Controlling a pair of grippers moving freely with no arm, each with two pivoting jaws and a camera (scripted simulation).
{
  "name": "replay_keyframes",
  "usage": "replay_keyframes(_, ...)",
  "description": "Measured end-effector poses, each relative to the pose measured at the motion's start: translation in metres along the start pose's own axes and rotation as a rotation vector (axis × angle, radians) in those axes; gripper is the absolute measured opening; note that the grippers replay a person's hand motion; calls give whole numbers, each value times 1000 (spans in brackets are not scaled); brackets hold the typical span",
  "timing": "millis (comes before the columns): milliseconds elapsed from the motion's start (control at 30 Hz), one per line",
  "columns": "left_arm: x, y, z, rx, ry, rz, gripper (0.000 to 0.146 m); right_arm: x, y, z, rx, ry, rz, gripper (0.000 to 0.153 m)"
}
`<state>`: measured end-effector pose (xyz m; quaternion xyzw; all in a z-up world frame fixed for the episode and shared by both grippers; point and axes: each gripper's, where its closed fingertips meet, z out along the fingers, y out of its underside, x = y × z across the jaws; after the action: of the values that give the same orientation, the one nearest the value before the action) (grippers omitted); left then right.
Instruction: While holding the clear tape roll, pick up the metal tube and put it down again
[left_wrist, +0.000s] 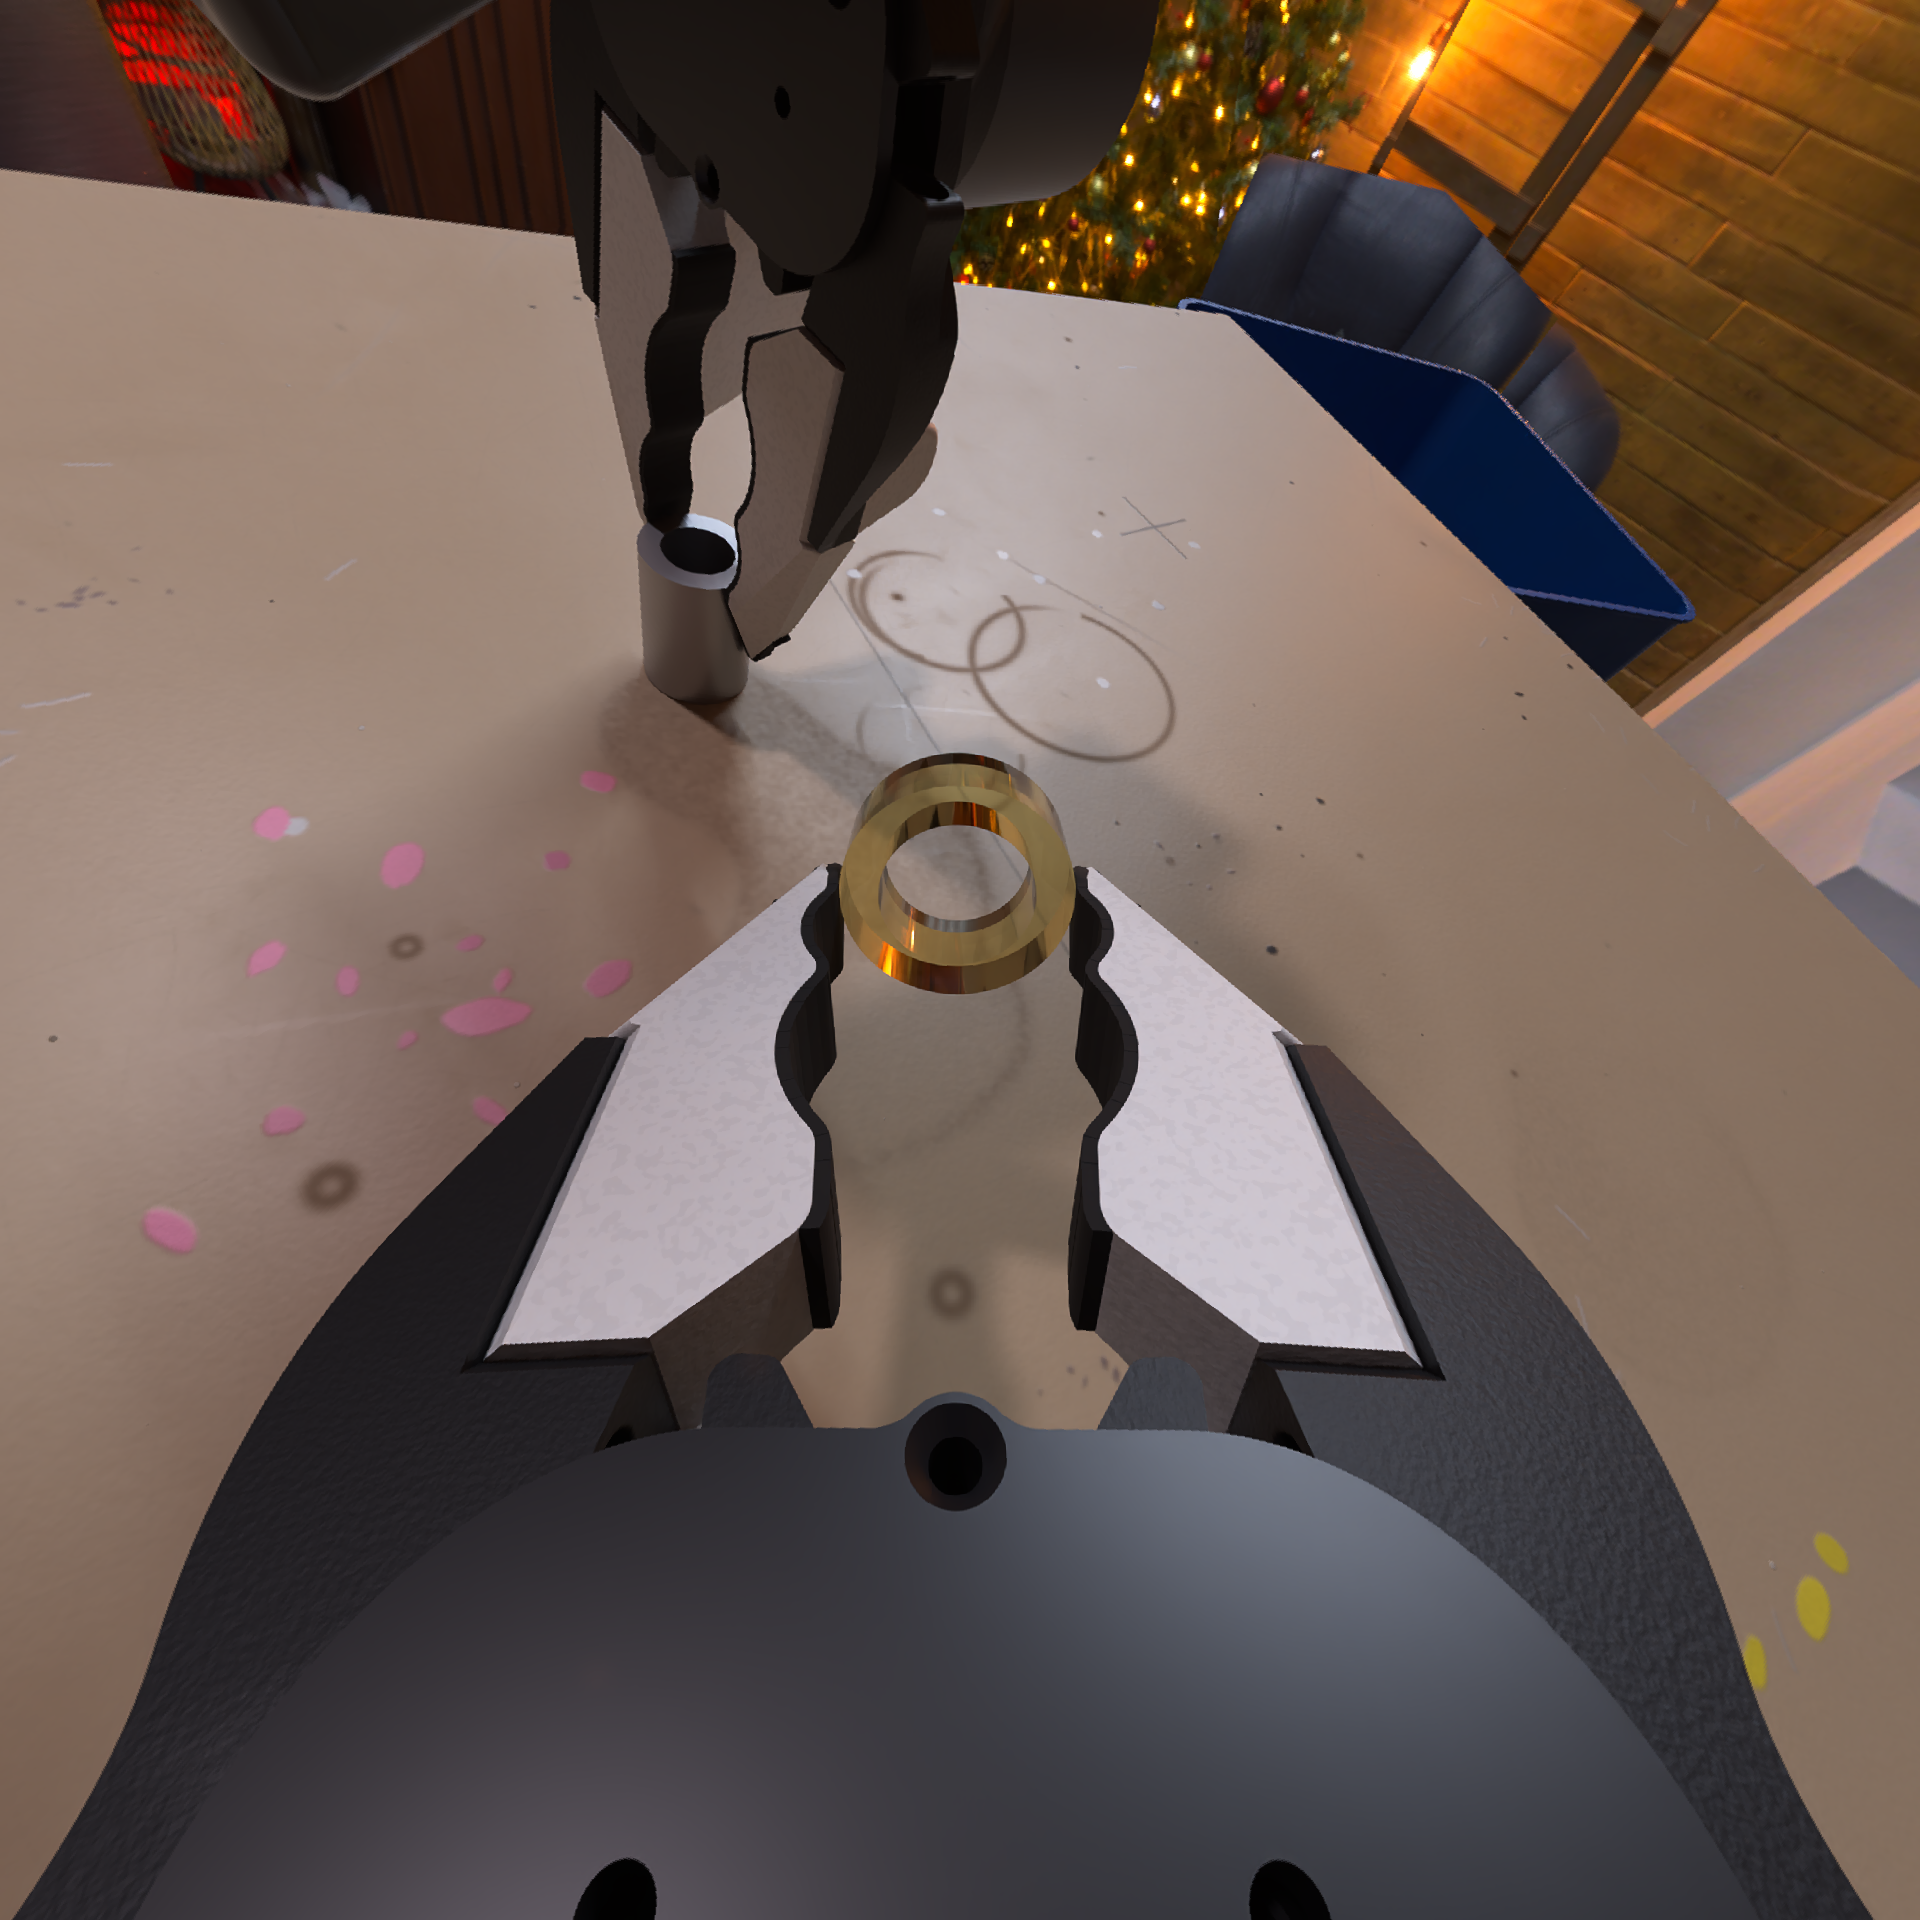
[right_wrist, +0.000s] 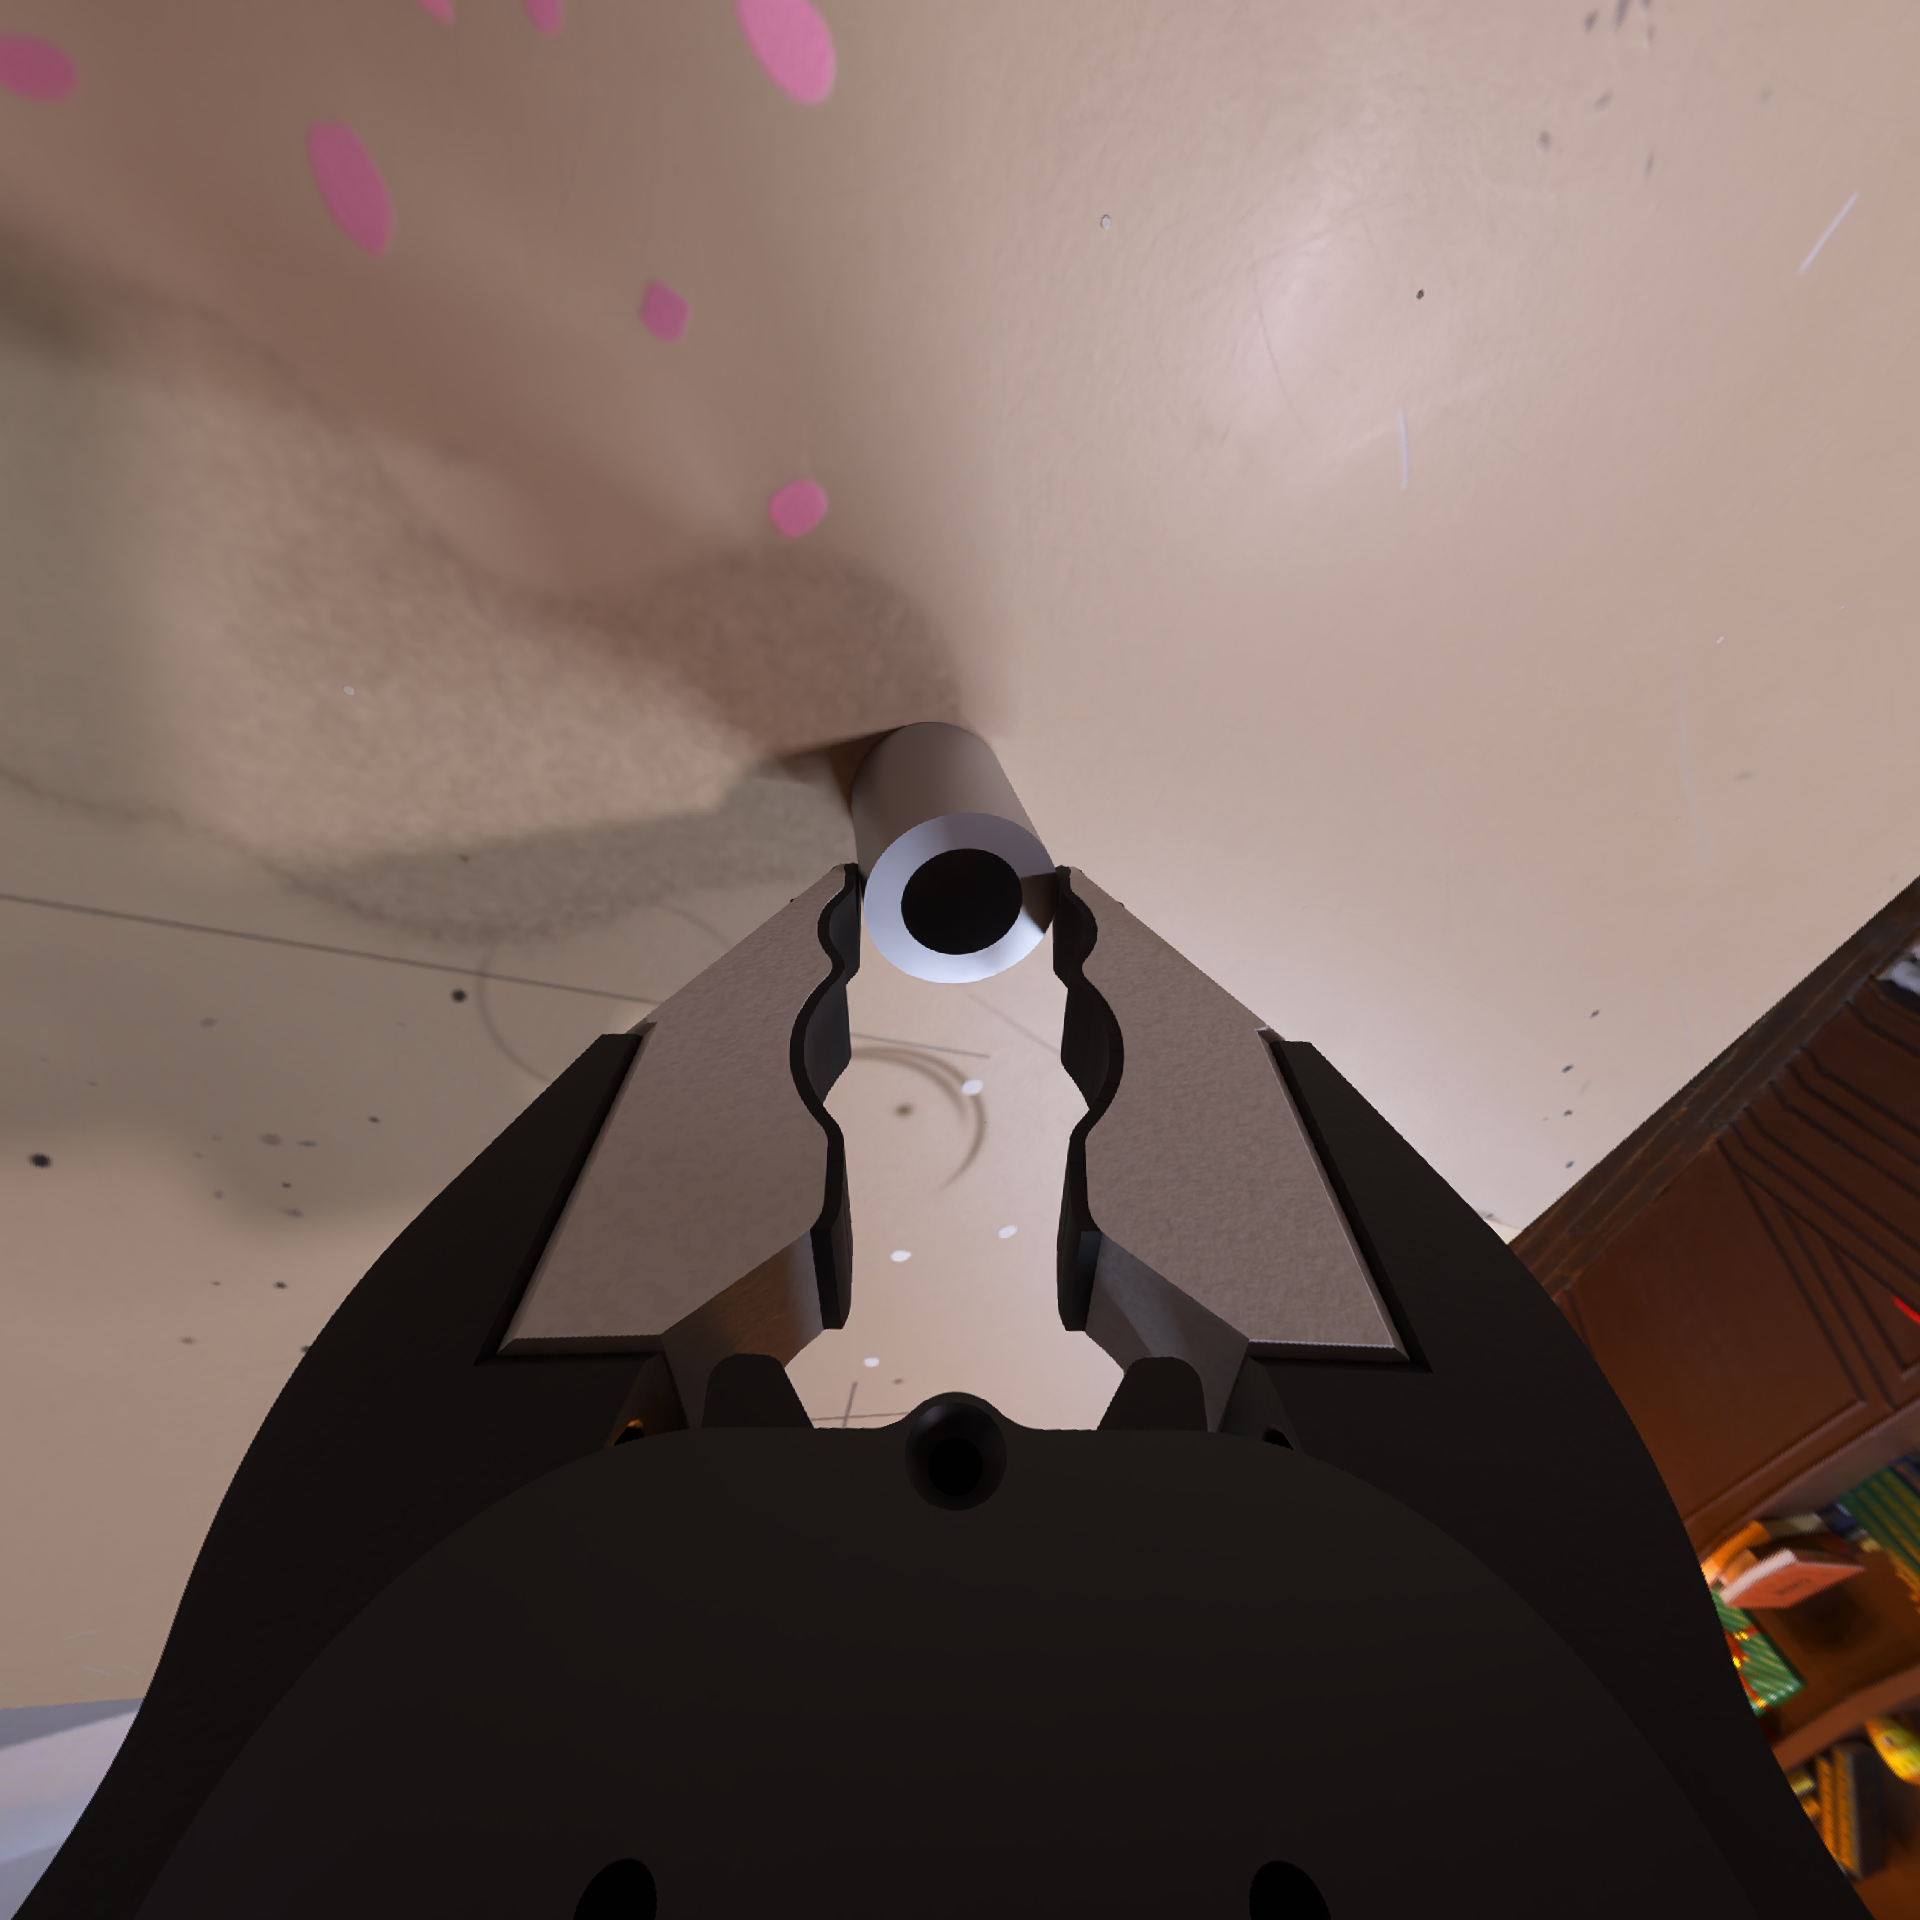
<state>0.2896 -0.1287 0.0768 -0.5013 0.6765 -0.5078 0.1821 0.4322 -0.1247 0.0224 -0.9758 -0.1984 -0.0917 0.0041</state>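
A clear amber tape roll (left_wrist: 956, 951) sits between the fingertips of my left gripper (left_wrist: 954, 894), which is shut on it and holds it a little above the tan table (left_wrist: 312, 520). A short metal tube (left_wrist: 694, 644) stands upright on the table, farther off and to the left. My right gripper (left_wrist: 717, 582) comes down on it from above. In the right wrist view the tube's open top (right_wrist: 935, 774) lies between the fingertips of the right gripper (right_wrist: 956, 883), and both pads touch its sides.
A blue bin (left_wrist: 1455, 447) stands at the table's far right edge, with a dark chair (left_wrist: 1382, 260) behind it. The right table edge runs diagonally. Pink paint spots (left_wrist: 483, 1016) and ring stains (left_wrist: 1070, 686) mark the tabletop. A brown cabinet (right_wrist: 1766, 1247) shows beyond the table edge.
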Motion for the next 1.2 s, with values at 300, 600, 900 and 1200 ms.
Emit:
replay_keyframes(300,1,1,0,-3,1,1,43,0,-5,-3,50,1,5,37)
replay_keyframes(600,1,1,1,-5,3,1,43,1,-8,2,51,5,0,40)
replay_keyframes(900,1,1,1,-6,5,-2,43,0,-8,1,49,-7,-13,38)
replay_keyframes(1200,1,1,1,-5,5,0,43,-2,-5,0,48,-14,-23,36)
